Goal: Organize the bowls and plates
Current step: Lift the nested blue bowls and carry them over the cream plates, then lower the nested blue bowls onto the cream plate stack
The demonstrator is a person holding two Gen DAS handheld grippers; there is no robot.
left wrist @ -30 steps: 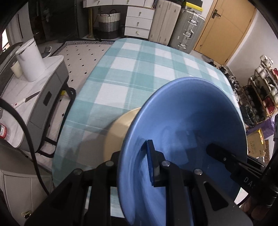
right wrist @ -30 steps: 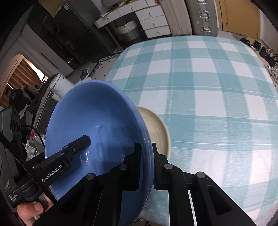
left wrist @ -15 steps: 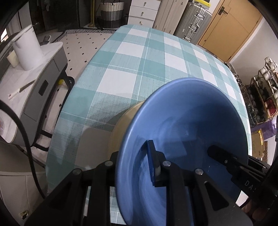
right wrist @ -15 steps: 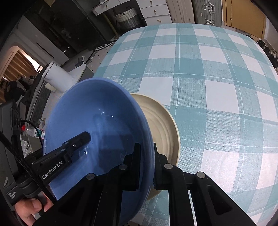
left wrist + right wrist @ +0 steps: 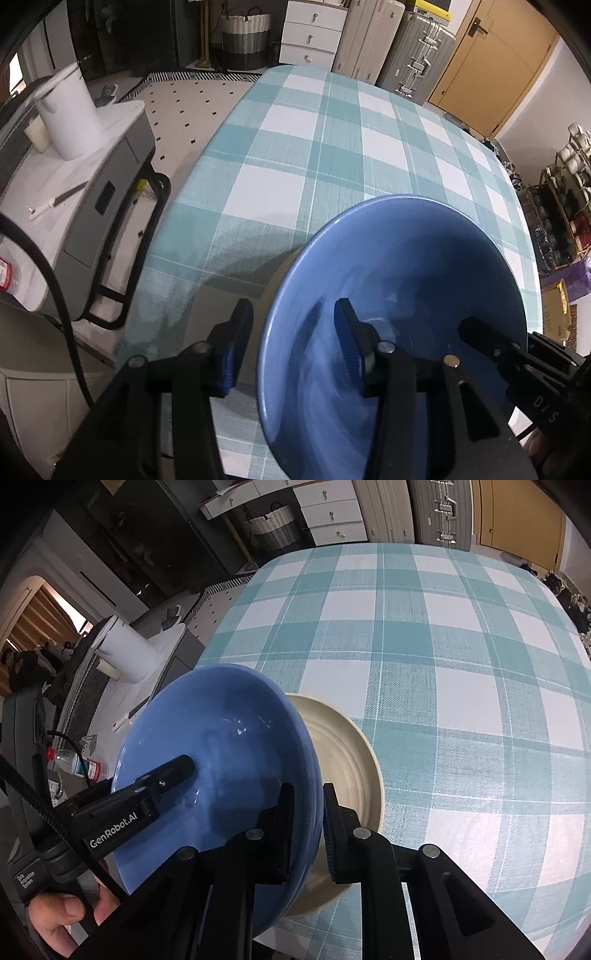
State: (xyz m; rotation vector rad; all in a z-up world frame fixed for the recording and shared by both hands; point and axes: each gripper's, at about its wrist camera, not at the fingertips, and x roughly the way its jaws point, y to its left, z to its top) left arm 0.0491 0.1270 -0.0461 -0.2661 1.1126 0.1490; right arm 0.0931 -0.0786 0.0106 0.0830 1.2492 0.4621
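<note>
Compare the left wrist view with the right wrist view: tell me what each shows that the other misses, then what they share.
Only the left wrist view: wooden shelves of pale cups along the far wall, and the left gripper open astride the bowl's rim, fingers clear.

Only the right wrist view: the ridged inside of the cream ceramic plate under the bowl, and the right gripper straddling the rim.

Both: the glossy blue ceramic bowl, the teal-and-white checked tablecloth, the white drawer chest.

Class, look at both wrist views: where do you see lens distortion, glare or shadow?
Left wrist view: the teal checked tablecloth bulges in curved fisheye lines, and shadow darkens it beside the glossy blue ceramic bowl. Right wrist view: small white glare spots sit inside that bowl; the frame corners go black.
</note>
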